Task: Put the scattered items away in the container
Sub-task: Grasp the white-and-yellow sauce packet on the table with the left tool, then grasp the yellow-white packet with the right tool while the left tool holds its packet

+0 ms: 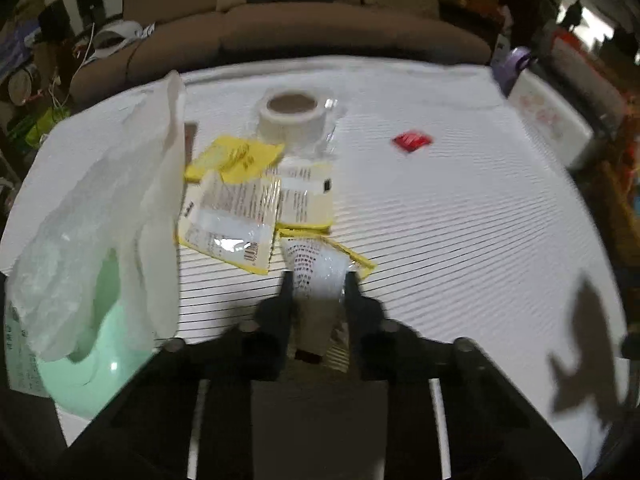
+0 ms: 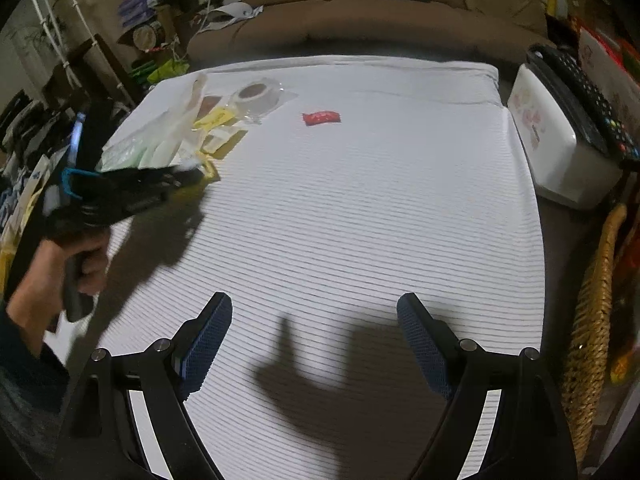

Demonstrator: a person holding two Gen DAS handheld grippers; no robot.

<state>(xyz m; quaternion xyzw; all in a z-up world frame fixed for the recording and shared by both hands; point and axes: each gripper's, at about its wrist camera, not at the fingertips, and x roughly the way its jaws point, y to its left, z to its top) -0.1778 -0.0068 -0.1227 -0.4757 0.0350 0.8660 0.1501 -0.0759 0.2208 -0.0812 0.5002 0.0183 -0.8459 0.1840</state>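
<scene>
One packet (image 1: pixel 316 276) pinched in left hand-held gripper (image 1: pixel 316 284); right hand-held gripper (image 2: pixel 316 316) spread.

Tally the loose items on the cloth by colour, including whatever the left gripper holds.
Yellow packets: 3
Red packet: 1
White tape roll: 1
White-and-yellow packet pinched in the left gripper: 1
Total: 6
The heap overlaps, so more may be hidden.
</scene>
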